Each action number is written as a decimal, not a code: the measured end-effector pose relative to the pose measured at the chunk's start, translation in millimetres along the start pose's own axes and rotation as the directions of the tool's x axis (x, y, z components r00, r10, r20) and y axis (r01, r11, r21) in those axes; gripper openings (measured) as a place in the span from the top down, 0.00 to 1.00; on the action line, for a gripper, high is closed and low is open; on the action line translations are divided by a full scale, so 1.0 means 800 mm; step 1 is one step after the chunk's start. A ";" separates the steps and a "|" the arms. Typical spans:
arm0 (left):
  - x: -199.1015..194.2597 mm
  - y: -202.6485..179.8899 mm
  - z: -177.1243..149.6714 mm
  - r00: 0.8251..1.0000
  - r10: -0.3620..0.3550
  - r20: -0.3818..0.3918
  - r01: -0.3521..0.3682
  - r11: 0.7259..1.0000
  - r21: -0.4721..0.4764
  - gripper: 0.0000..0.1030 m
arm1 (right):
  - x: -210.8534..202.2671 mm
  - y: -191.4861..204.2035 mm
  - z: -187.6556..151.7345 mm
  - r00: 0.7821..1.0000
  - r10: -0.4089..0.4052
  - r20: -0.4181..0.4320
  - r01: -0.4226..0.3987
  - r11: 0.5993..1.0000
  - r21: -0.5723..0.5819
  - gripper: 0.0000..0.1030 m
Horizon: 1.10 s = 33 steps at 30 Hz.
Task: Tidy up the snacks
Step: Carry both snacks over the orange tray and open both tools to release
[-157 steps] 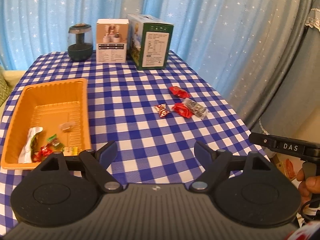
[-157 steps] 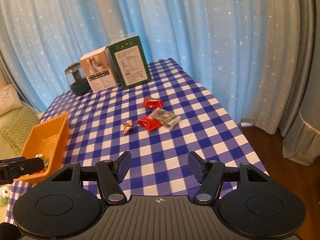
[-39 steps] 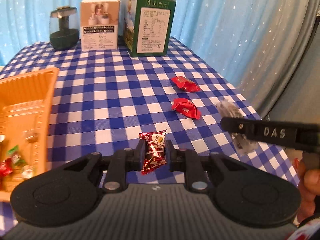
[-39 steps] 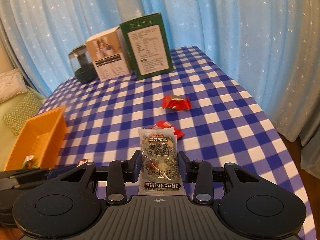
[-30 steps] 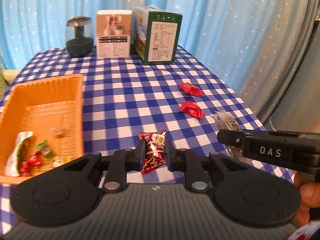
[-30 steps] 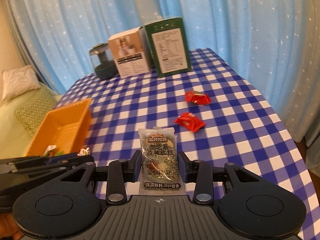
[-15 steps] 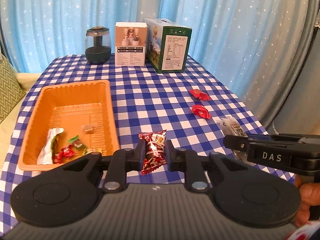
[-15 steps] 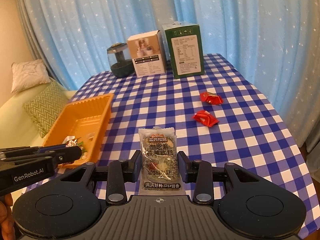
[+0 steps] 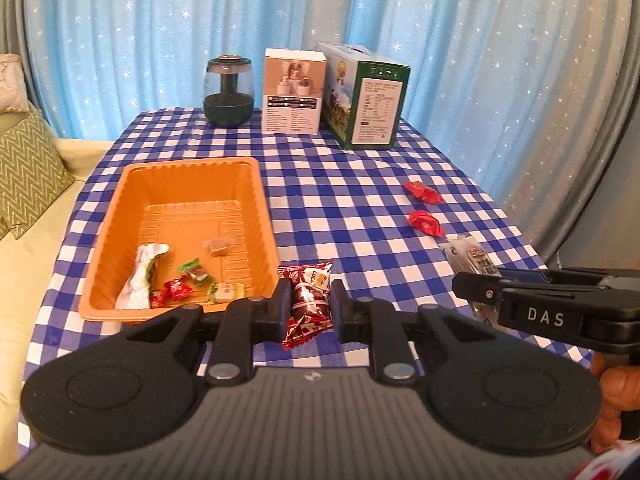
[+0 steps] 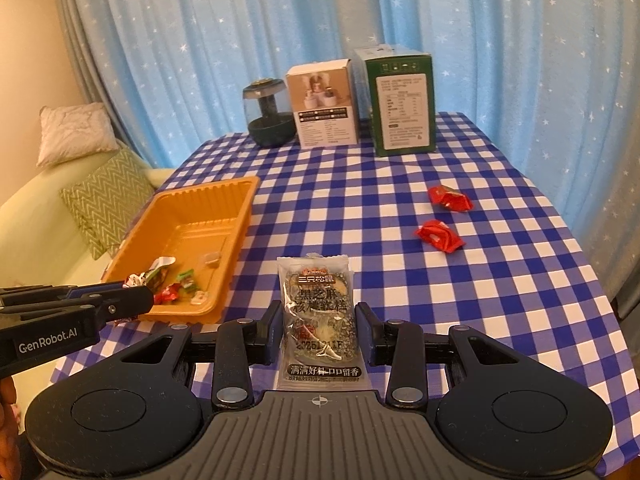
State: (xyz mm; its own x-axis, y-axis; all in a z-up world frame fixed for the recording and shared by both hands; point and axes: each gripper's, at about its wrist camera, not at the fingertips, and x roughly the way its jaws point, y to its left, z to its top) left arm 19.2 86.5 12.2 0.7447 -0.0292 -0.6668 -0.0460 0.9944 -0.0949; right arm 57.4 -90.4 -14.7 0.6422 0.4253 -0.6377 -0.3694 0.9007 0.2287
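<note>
Both grippers have been carried from the worktop's [image 9: 360, 200] right side toward the orange tray [image 9: 256, 184]. Left gripper [image 9: 308, 304], nearer it, is clamped on a red candy [image 9: 306, 300]; right gripper [image 10: 316, 332] on an upright clear packet [image 10: 316, 312]; tray lies ahead-left.

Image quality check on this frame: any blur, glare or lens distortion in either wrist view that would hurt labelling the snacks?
Left wrist view: strong fisheye bend at the curtains and dark corners; the red candy in the left gripper is sharp. Right wrist view: same barrel bend; the clear snack packet in the right gripper shows mild sheen, print readable; the two red wrappers slightly soft.
</note>
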 end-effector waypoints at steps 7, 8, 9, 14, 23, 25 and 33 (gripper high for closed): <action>-0.008 0.024 -0.003 1.000 0.030 0.001 -0.030 0.999 -0.023 0.82 | 0.006 0.017 0.002 1.000 0.023 -0.008 -0.023 0.999 -0.022 0.63; -0.009 0.028 -0.004 0.999 0.034 0.001 -0.034 0.999 -0.027 0.82 | 0.008 0.019 0.002 1.000 0.027 -0.009 -0.027 0.999 -0.023 0.63; -0.010 0.032 -0.004 0.999 0.041 0.001 -0.041 0.999 -0.031 0.82 | 0.009 0.021 0.003 0.999 0.032 -0.011 -0.032 0.999 -0.025 0.63; -0.013 0.052 -0.004 0.998 0.064 0.000 -0.064 0.997 -0.049 0.82 | 0.019 0.036 0.007 0.998 0.058 -0.020 -0.058 0.997 -0.041 0.63; -0.012 0.082 -0.002 0.995 0.095 -0.007 -0.095 0.993 -0.075 0.82 | 0.044 0.068 0.012 0.994 0.101 -0.042 -0.104 0.992 -0.076 0.63; -0.011 0.087 -0.002 0.995 0.100 -0.009 -0.100 0.992 -0.080 0.82 | 0.050 0.074 0.013 0.993 0.107 -0.047 -0.111 0.990 -0.083 0.63; -0.002 0.108 0.000 0.993 0.114 -0.017 -0.115 0.989 -0.091 0.82 | 0.072 0.090 0.018 0.990 0.128 -0.065 -0.134 0.986 -0.096 0.63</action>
State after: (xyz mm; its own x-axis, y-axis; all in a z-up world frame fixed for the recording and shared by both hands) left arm 14.1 172.1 4.7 0.7231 0.0823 -0.6858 -0.1914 0.9779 -0.0844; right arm 77.5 0.1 -24.4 0.5446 0.5307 -0.6494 -0.5151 0.8227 0.2404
